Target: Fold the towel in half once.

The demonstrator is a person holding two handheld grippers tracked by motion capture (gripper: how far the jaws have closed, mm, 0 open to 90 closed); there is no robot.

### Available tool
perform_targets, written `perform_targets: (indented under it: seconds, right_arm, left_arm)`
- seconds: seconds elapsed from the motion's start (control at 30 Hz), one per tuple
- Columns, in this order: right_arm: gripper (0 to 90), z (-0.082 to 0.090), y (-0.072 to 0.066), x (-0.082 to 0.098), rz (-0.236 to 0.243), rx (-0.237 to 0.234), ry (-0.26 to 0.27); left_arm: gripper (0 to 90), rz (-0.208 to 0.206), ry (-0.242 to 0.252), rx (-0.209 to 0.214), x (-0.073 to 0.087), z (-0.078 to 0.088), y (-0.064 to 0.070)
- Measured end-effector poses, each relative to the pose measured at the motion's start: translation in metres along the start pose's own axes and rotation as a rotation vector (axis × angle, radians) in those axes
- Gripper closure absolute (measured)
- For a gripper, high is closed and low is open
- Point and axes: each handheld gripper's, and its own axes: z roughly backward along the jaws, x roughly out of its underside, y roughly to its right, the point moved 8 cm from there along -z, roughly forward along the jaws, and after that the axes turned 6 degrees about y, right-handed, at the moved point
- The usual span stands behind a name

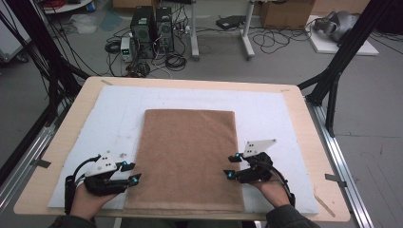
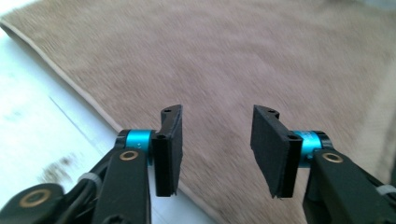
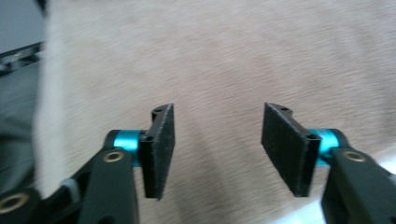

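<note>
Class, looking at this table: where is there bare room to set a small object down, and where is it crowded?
Bare white mat lies left of the brown cloth, along the far edge behind it, and on its right. The wooden table rim is free too. It is crowded at the near corners, where the left claw and right claw stand open beside the cloth.
</note>
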Motion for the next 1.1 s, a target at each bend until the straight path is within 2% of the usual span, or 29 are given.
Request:
perform_targets:
  seconds: [0.13, 0.23, 0.4, 0.47, 0.6, 0.73, 0.83, 1.0, 1.1]
  right_arm:
    - [37.8, -0.004, 0.022, -0.008, -0.004, 0.055, 0.004]
    - [35.0, -0.006, 0.033, -0.014, -0.031, 0.073, 0.011]
    - [34.1, -0.007, 0.044, -0.021, -0.034, 0.106, 0.019]
    - [34.4, -0.008, 0.046, -0.022, -0.043, 0.098, 0.029]
    - [34.9, -0.011, 0.045, -0.021, -0.032, 0.083, 0.018]
    - [34.3, -0.013, 0.045, -0.022, -0.033, 0.087, 0.014]
    - [33.4, -0.013, 0.044, -0.027, -0.048, 0.076, 0.029]
    - [33.1, -0.015, 0.043, -0.035, -0.029, 0.075, 0.031]
    - [33.0, -0.016, 0.045, -0.037, -0.030, 0.079, 0.030]
  left_arm:
    - [45.9, 0.013, 0.002, -0.023, -0.010, -0.009, -0.015]
    - [42.5, 0.033, 0.003, -0.034, -0.014, -0.020, -0.027]
    - [42.6, 0.024, 0.010, -0.045, -0.021, -0.032, -0.033]
    - [42.5, 0.028, 0.013, -0.046, -0.021, -0.033, -0.035]
    - [41.8, 0.024, 0.011, -0.047, -0.022, -0.033, -0.038]
    - [41.2, 0.017, 0.012, -0.045, -0.026, -0.032, -0.040]
    - [41.1, 0.018, 0.010, -0.046, -0.028, -0.032, -0.042]
    - [41.1, 0.042, 0.012, -0.049, -0.028, -0.033, -0.048]
    - [41.1, 0.036, 0.011, -0.052, -0.028, -0.035, -0.049]
